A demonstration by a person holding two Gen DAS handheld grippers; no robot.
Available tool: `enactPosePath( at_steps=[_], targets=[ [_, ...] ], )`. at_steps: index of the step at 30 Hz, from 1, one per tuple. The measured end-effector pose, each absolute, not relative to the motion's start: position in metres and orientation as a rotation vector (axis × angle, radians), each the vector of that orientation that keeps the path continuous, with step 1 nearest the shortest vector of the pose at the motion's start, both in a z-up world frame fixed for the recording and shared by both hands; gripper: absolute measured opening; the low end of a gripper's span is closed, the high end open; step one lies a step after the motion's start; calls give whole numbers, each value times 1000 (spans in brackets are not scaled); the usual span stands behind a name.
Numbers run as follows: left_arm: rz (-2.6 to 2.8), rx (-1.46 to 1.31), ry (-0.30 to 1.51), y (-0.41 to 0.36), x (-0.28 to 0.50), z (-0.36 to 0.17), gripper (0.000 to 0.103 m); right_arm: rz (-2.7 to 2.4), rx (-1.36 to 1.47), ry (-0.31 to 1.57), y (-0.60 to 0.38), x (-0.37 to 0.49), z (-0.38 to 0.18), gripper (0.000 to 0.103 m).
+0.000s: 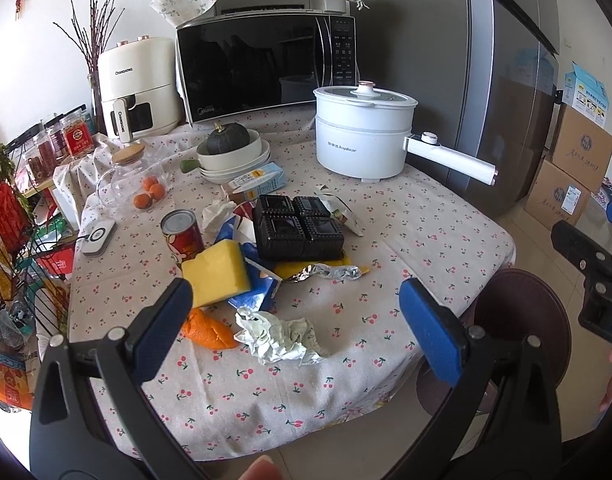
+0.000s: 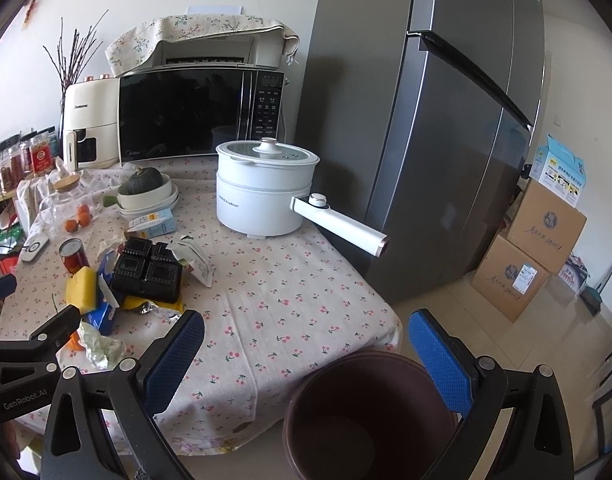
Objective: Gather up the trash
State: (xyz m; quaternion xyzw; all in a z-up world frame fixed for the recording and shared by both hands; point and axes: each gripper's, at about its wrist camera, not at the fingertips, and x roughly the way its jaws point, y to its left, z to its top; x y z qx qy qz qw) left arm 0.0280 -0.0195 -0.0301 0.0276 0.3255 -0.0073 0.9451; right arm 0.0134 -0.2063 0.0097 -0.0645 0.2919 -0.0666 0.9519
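Note:
Trash lies in a heap on the cherry-print tablecloth (image 1: 405, 216): crumpled white paper (image 1: 278, 336), orange peel (image 1: 208, 330), a yellow sponge (image 1: 216, 272), a blue carton (image 1: 258, 292), foil wrapper (image 1: 325, 272), a black plastic tray (image 1: 298, 228), a red can (image 1: 182, 234) and a white pouch (image 1: 341, 210). My left gripper (image 1: 296, 312) is open and empty, just above the crumpled paper. My right gripper (image 2: 306, 344) is open and empty, over the table's front edge and above a dark brown bin (image 2: 369, 412). The bin also shows in the left wrist view (image 1: 517, 320).
A white electric pot (image 1: 363, 132) with a long handle, a microwave (image 1: 266, 64), an air fryer (image 1: 136, 88), stacked bowls holding a squash (image 1: 230, 148), a glass jar (image 1: 130, 176) and small oranges (image 1: 150, 194) stand behind. A fridge (image 2: 445, 120) and cardboard boxes (image 2: 521, 264) are right.

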Motion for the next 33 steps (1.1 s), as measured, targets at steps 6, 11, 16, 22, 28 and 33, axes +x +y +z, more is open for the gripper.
enactPosePath(
  at_steps=[6, 11, 16, 22, 28, 33],
  targets=[
    [-12, 62, 667, -20, 29, -31, 102, -140, -135, 598, -206, 16, 9, 103],
    [-14, 62, 669, -19, 29, -32, 102, -140, -140, 599, -205, 16, 8, 103],
    [-32, 52, 693, -18, 30, -35, 103, -141, -140, 603, -205, 17, 7, 103],
    [-65, 37, 766, -6, 40, -32, 102, -136, -196, 616, -200, 25, 5, 103],
    [-28, 72, 904, 23, 66, -40, 102, -43, -193, 722, -191, 49, 1, 103],
    [-29, -18, 1038, 59, 83, -79, 102, 55, -160, 841, -178, 71, -24, 103]
  ],
)
